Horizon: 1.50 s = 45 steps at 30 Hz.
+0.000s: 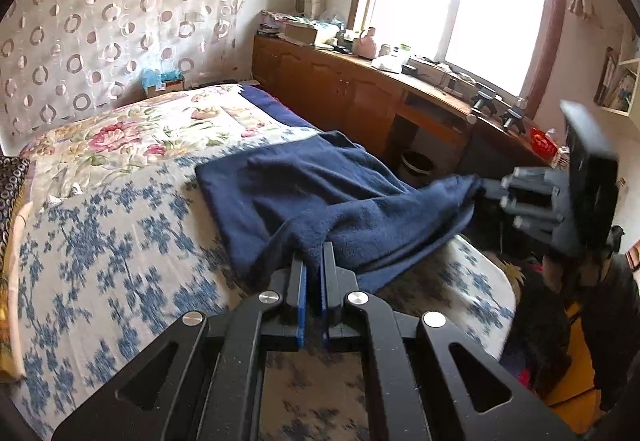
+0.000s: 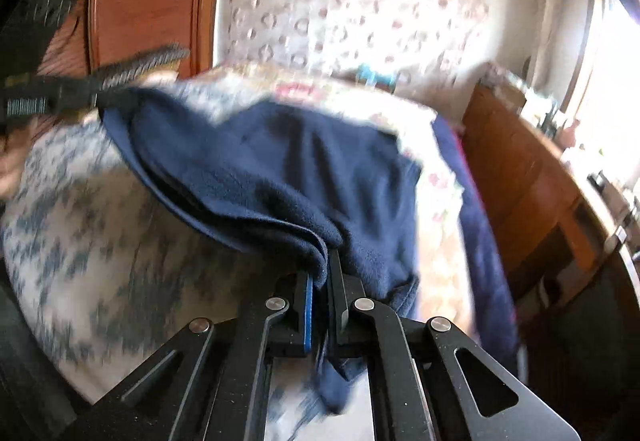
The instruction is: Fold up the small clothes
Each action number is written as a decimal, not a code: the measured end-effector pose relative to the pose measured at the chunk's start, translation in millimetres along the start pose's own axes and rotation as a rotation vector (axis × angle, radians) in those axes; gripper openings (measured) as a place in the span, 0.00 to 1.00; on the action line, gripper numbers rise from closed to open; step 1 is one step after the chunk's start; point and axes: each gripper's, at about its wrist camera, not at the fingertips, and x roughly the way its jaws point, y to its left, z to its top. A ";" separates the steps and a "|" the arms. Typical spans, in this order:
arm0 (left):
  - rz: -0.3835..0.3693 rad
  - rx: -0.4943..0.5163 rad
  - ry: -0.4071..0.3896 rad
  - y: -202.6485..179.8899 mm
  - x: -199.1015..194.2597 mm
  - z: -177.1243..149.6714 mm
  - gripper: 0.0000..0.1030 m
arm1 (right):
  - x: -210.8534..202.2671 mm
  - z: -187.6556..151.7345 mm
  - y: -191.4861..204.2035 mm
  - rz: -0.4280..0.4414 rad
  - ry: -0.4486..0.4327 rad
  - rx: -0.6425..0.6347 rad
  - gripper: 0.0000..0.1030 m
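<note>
A dark blue fleece garment (image 1: 320, 193) lies partly on the bed, its near edge lifted. My left gripper (image 1: 314, 261) is shut on one corner of it, with cloth bunched between the blue pads. My right gripper (image 2: 322, 273) is shut on the other near corner, and the garment (image 2: 280, 169) hangs down past its fingers. The right gripper also shows in the left wrist view (image 1: 486, 189), pinching the cloth off the bed's right side. The left gripper shows blurred in the right wrist view (image 2: 96, 97).
The bed has a blue-and-white patterned cover (image 1: 100, 261) and a floral quilt (image 1: 140, 133) further back. A wooden cabinet (image 1: 340, 89) with clutter runs under the window on the right. A waste bin (image 1: 416, 165) stands on the floor beside the bed.
</note>
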 end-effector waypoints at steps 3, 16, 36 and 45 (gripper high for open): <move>0.026 -0.015 -0.004 13.2 9.1 14.8 0.06 | 8.7 32.8 -7.8 -0.015 -0.044 -0.026 0.05; 0.094 -0.070 0.037 68.1 65.7 59.6 0.06 | 119.6 114.7 -31.0 0.035 -0.040 -0.073 0.05; 0.106 -0.091 0.065 106.0 82.0 64.8 0.54 | 188.6 149.4 -70.0 0.070 0.072 0.040 0.05; 0.110 -0.100 0.127 111.1 111.2 57.2 0.54 | 173.3 187.6 -103.8 -0.071 0.031 0.149 0.40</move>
